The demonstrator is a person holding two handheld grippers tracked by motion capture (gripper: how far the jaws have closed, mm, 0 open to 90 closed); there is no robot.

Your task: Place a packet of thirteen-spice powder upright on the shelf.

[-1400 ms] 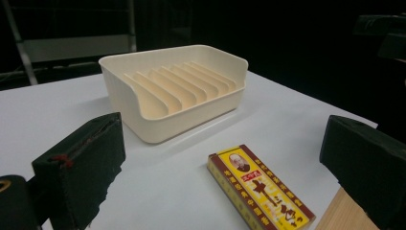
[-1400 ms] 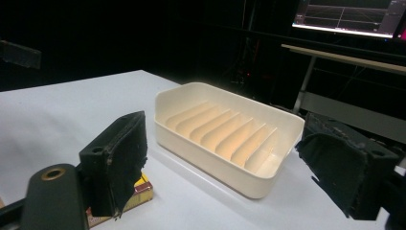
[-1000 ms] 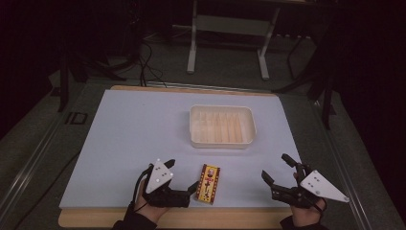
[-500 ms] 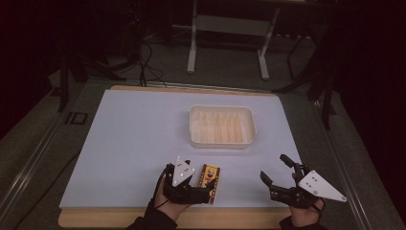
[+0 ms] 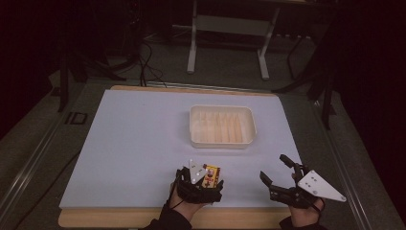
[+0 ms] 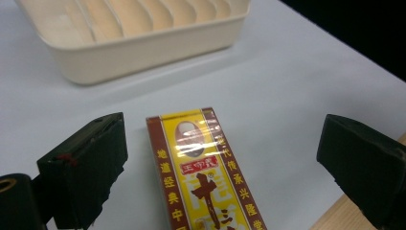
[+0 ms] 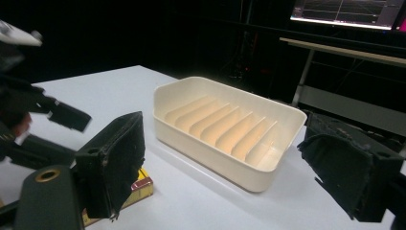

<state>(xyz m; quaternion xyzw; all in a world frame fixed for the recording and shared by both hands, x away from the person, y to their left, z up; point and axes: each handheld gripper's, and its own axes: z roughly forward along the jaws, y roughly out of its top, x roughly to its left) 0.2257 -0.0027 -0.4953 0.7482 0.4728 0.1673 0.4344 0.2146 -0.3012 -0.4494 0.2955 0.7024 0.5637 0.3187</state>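
A flat yellow-and-brown packet (image 6: 203,167) printed with red and gold characters is shown lying on the white table surface (image 5: 134,143), near its front edge and well short of the cream ribbed tray (image 5: 221,126). The left gripper (image 5: 210,184) is positioned over the packet, its jaws spread apart on either side of it without contact, as seen in the left gripper view. The right gripper (image 5: 277,170) is held above the table to the right of the packet, jaws likewise apart and empty, directed toward the tray. A wooden strip (image 5: 119,219) borders the table's near edge.
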